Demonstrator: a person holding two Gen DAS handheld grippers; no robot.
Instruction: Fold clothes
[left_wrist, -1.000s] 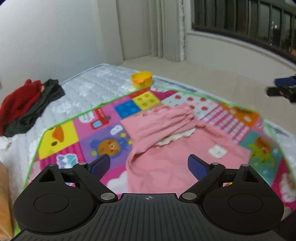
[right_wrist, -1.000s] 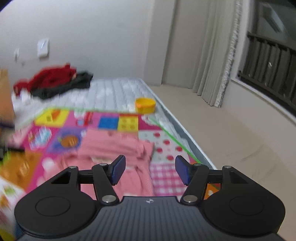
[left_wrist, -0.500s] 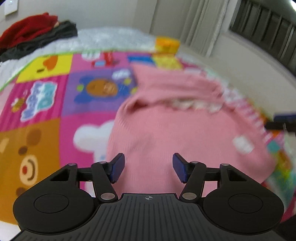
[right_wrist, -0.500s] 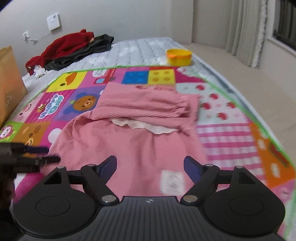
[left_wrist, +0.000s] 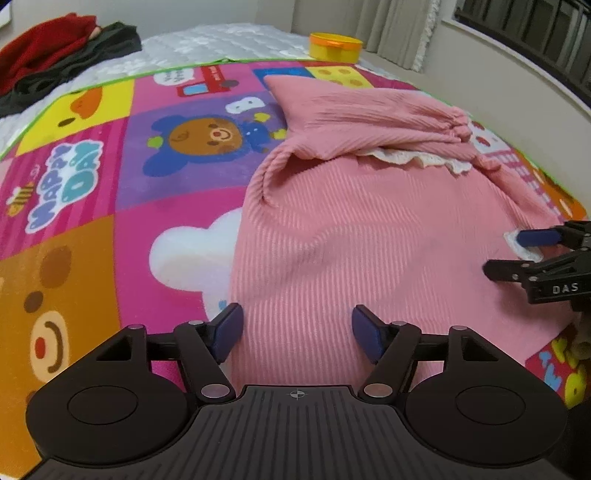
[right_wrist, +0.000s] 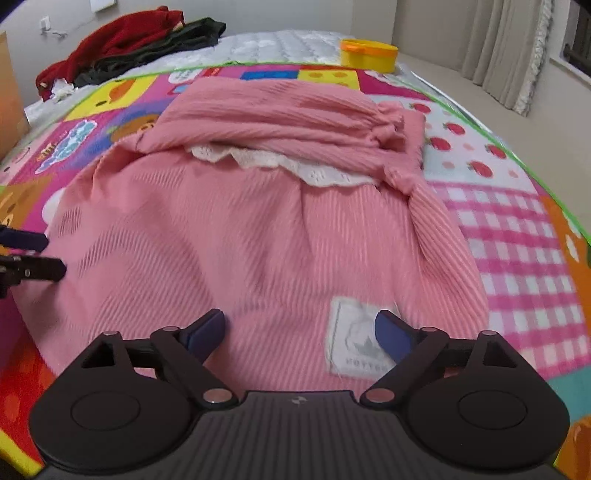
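Left wrist view is showing the left gripper (left_wrist: 297, 328) hovering with fingers spread over the near left edge of the pink ribbed garment (left_wrist: 369, 229), which is lying on the colourful play mat (left_wrist: 92, 221). The right gripper (right_wrist: 301, 330), fingers also spread apart, is hanging over the garment's white label (right_wrist: 354, 336).

A white quilted mattress bed (left_wrist: 236, 38) carries everything; spread directly on it is a bright cartoon-patterned play mat with a green edge (left_wrist: 110, 177), covering the near part; a pile of red and dark crumpled clothes (right_wrist: 129, 48) lies on the bare quilting at the far left; a round yellow plastic tub with an orange rim (right_wrist: 368, 54) sits at the far right edge, just beyond the mat; a ribbed pink knit garment with white lace trim (right_wrist: 258, 229) lies on the mat.
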